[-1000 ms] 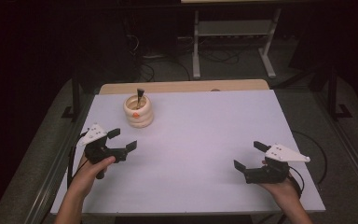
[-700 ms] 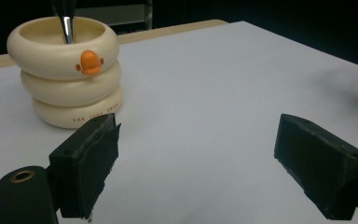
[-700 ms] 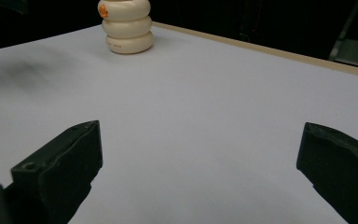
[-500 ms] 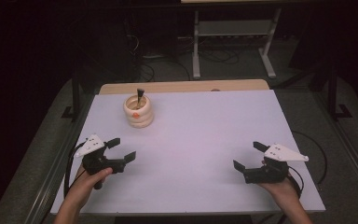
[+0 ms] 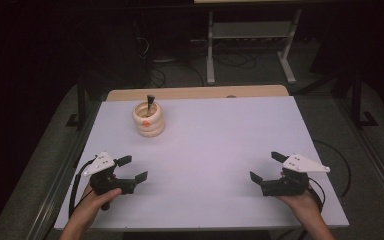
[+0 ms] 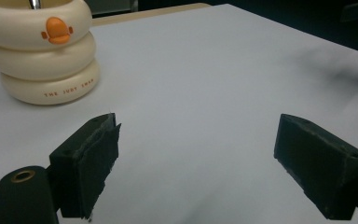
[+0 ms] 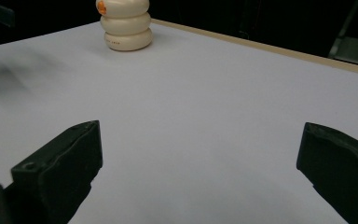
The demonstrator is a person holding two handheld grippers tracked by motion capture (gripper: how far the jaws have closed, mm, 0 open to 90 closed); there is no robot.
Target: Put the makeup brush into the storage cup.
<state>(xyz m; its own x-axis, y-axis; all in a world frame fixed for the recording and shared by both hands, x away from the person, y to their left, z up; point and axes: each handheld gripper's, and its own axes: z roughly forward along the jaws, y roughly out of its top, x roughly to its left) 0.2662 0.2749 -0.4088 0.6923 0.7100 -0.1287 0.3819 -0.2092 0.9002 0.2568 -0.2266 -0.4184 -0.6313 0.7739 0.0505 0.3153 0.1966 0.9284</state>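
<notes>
Cream ringed holder (image 5: 148, 120) with an orange duck bill is standing near the far left part of the white surface (image 5: 215, 150), a dark-tipped utensil (image 5: 150, 100) sticking up out of it. Left tool (image 5: 130, 169) is sitting nearer the person than the holder, jaws spread wide, empty. Right tool (image 5: 267, 167) is lying well apart from the holder, near the right front, jaws wide too, nothing held. Likely the approach step; the next move probably calls for the left tool reaching forward to the holder and squaring on the utensil. Behind the holder: wooden edge, dark room, metal stand (image 5: 250, 40), floor cables.
</notes>
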